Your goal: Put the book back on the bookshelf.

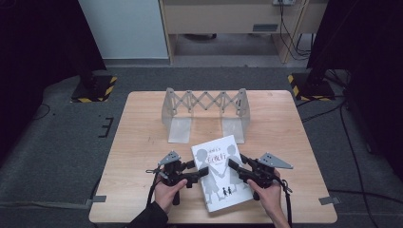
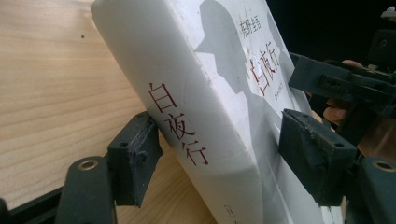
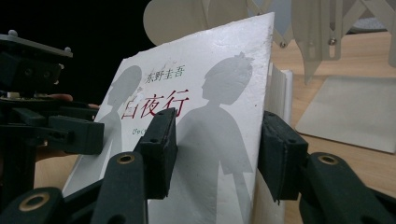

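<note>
Presently we hold the book (image 1: 219,171) at the table's (image 1: 142,142) near edge, left gripper (image 1: 202,174) clamping its spine, right gripper (image 1: 234,165) clamping its page side. We advise lifting level, with equal grip, toward the rack (image 1: 205,111).

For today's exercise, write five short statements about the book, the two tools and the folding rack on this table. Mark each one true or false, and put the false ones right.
1. The book has a white cover with grey silhouettes. True.
2. The left tool has its jaws on either side of the book's spine edge. True.
3. The book stands inside the folding rack. False: it is near the table's front edge, apart from the rack.
4. The right tool rests on the bare table, away from the book. False: its jaws straddle the book's page edge.
5. The title lettering is blue. False: it is red.
</note>
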`<state>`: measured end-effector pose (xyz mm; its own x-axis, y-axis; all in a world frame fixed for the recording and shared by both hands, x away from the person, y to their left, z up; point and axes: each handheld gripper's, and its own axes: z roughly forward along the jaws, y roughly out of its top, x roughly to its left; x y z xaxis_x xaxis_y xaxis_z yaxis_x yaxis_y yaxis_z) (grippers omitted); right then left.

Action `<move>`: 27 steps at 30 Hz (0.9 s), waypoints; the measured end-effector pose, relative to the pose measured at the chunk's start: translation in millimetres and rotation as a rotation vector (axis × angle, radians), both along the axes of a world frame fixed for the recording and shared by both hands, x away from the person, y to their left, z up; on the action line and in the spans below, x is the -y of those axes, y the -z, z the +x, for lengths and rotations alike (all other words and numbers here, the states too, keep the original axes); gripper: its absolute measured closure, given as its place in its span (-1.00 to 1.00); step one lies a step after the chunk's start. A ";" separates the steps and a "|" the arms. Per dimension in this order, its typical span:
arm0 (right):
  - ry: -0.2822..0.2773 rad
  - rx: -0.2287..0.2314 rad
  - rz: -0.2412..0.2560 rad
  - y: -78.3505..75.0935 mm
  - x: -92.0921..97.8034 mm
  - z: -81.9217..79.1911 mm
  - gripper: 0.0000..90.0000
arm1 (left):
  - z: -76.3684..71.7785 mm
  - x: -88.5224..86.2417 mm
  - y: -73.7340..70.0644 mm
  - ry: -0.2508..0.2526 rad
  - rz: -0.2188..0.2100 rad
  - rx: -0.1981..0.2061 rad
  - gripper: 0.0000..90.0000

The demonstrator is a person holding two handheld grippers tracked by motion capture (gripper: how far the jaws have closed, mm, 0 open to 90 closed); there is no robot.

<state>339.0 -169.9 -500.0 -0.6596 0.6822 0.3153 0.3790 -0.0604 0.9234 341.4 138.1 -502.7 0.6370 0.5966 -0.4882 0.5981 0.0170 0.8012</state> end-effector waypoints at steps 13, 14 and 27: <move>-0.011 0.007 0.000 1.2 -0.2 -1.1 0.14 | 7.6 9.7 10.9 0.033 -0.085 -0.016 -0.41; -0.014 0.004 -0.004 1.0 -1.0 -1.4 0.14 | 7.5 11.3 11.8 0.034 -0.078 -0.015 -0.44; -0.013 -0.066 -0.010 7.3 0.8 3.0 -0.01 | 6.3 11.5 13.8 0.040 -0.089 -0.014 -0.34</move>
